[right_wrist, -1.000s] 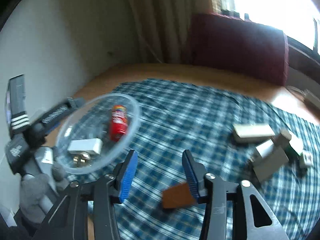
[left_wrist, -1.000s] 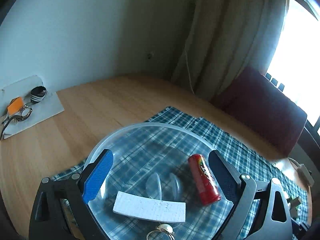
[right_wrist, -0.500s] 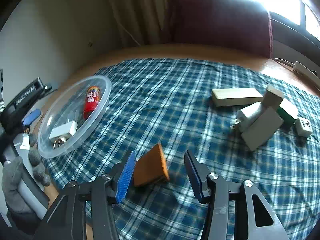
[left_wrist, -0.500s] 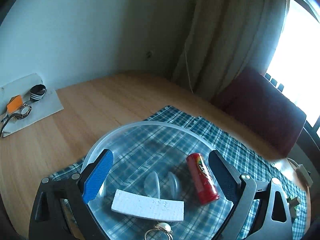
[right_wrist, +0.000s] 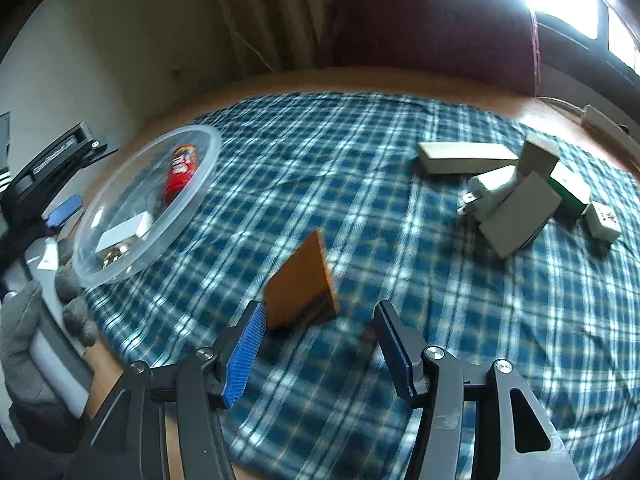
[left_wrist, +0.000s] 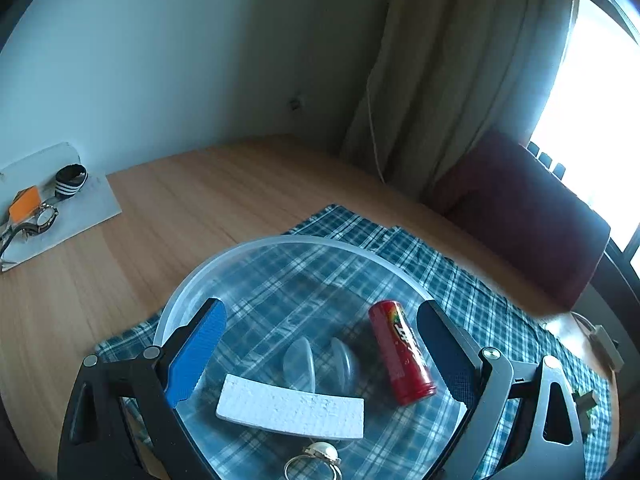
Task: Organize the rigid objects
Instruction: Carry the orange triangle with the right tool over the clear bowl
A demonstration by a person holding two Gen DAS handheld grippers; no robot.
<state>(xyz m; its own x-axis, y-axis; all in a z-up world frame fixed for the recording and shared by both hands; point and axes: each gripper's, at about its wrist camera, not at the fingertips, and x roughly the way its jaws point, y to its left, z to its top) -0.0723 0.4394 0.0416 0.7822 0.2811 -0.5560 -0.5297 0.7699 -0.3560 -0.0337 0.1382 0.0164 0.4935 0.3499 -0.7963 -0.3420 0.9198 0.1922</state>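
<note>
The right gripper (right_wrist: 318, 344) hangs low over the checked cloth (right_wrist: 360, 152), jaws spread wide and holding nothing; the brown wedge block (right_wrist: 302, 284) stands just beyond the left pad, near it — whether the pad touches it I cannot tell, as that part is blurred. My guess is that the block is the next thing to be picked up and carried to the clear bowl (right_wrist: 208, 160) at ten o'clock. The left gripper (left_wrist: 320, 356) also has its jaws open, one either side of the bowl's contents without pinching anything; it seems parked there to steady or present the bowl. Inside lie a red can (left_wrist: 400, 352) on its side, a white foam strip (left_wrist: 290, 412), and a ring (left_wrist: 314, 464) at six o'clock, cut off by the frame edge. At two o'clock from the right gripper sits a huddle of pale blocks (right_wrist: 520, 208) with a white plug (right_wrist: 486, 190), not yet sorted; how they lean on one another is hard to read. A gloved hand (right_wrist: 36, 320) shows at nine o'clock, mostly out of frame.
</note>
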